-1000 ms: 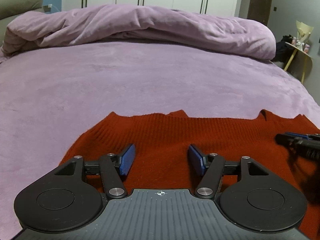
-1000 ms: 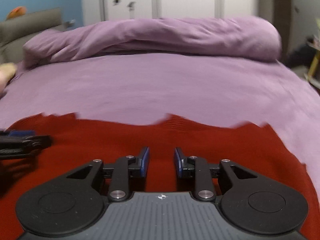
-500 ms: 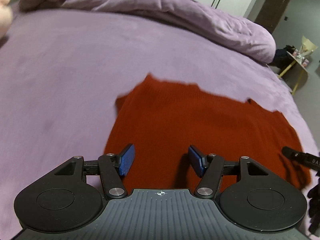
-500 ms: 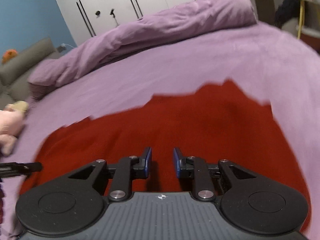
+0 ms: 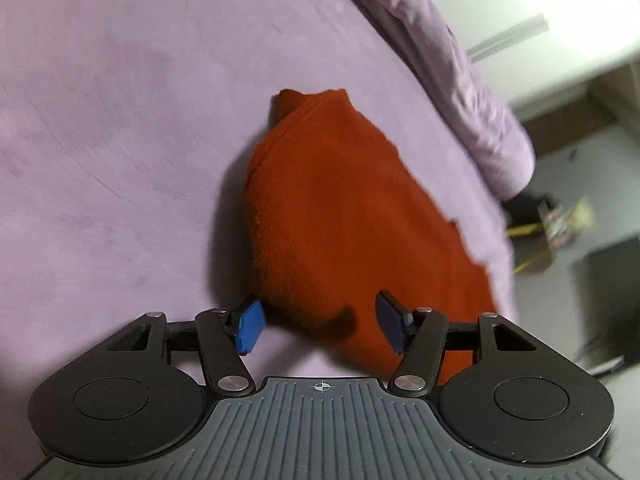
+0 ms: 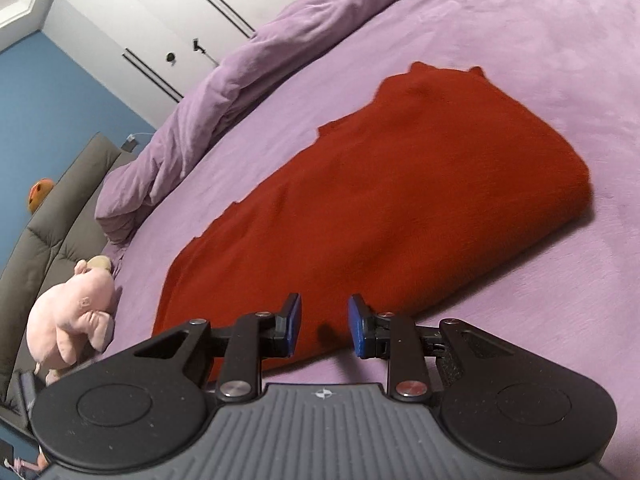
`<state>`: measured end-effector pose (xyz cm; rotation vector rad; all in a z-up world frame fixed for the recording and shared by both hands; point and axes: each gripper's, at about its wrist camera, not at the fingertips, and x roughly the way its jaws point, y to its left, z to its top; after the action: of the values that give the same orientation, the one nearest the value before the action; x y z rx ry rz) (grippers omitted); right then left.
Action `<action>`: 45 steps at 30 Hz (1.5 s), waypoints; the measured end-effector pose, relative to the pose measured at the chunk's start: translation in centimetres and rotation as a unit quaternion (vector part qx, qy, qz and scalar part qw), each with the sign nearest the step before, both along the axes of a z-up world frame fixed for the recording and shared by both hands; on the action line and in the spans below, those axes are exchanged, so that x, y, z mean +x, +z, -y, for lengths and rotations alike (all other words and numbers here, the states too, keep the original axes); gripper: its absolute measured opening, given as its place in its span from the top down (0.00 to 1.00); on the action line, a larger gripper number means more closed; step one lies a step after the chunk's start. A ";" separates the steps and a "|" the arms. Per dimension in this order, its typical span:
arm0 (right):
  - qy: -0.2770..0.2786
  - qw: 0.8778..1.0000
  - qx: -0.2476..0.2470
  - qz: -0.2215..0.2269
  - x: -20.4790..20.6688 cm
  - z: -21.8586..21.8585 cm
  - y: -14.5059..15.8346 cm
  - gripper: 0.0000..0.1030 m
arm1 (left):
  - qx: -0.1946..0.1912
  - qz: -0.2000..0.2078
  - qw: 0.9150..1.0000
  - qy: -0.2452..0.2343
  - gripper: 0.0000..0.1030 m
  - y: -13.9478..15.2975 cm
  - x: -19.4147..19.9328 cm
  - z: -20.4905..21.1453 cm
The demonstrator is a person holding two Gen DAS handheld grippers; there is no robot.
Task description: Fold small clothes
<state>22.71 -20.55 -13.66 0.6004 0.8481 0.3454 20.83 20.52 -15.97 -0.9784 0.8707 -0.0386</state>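
A dark red knitted garment (image 5: 340,216) lies folded flat on the purple bed (image 5: 120,140). It also shows in the right wrist view (image 6: 380,192), stretched from lower left to upper right. My left gripper (image 5: 318,324) is open and empty, just above the garment's near left corner. My right gripper (image 6: 324,330) is open and empty, its fingers over the garment's near edge. Neither gripper shows in the other's view.
A bunched purple duvet (image 6: 248,64) lies along the far side of the bed. A pink plush toy (image 6: 74,308) sits at the bed's left edge by a grey sofa (image 6: 52,216). White wardrobes (image 6: 180,12) stand behind. The bed's right edge drops to the floor (image 5: 580,280).
Both grippers have pulled back and swung outward, from over the middle of the garment to its near edge. The views have tilted. The other gripper has left each view.
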 end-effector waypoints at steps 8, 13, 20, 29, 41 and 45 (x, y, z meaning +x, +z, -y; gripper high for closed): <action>0.042 0.999 -0.006 0.018 0.7 -4.2 0.8 0.78 | -0.086 0.009 0.995 0.046 0.66 -2.5 2.7 -1.6; 0.074 0.996 -0.038 0.042 1.6 -8.0 1.2 0.82 | -0.068 0.007 0.996 0.051 0.67 -2.4 4.2 -1.6; 0.106 0.989 -0.095 0.044 2.4 -11.9 0.4 0.83 | -0.067 0.006 0.996 0.053 0.67 -3.1 5.1 -2.0; 0.102 0.983 -0.140 0.068 1.7 -12.3 0.8 0.84 | -0.039 0.013 0.999 0.034 0.74 -2.5 4.6 -2.0; 0.116 0.959 -0.241 0.095 1.1 -13.8 0.5 0.86 | -0.012 0.008 1.000 0.024 0.76 -1.7 5.1 -1.5; 0.137 0.951 -0.259 0.100 1.3 -14.3 -0.5 0.88 | -0.013 0.006 1.000 0.025 0.77 -1.8 5.0 -1.5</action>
<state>23.97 -6.25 -14.18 -0.0445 0.7857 0.4080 25.84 22.06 -17.76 -1.0233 0.8357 -0.0132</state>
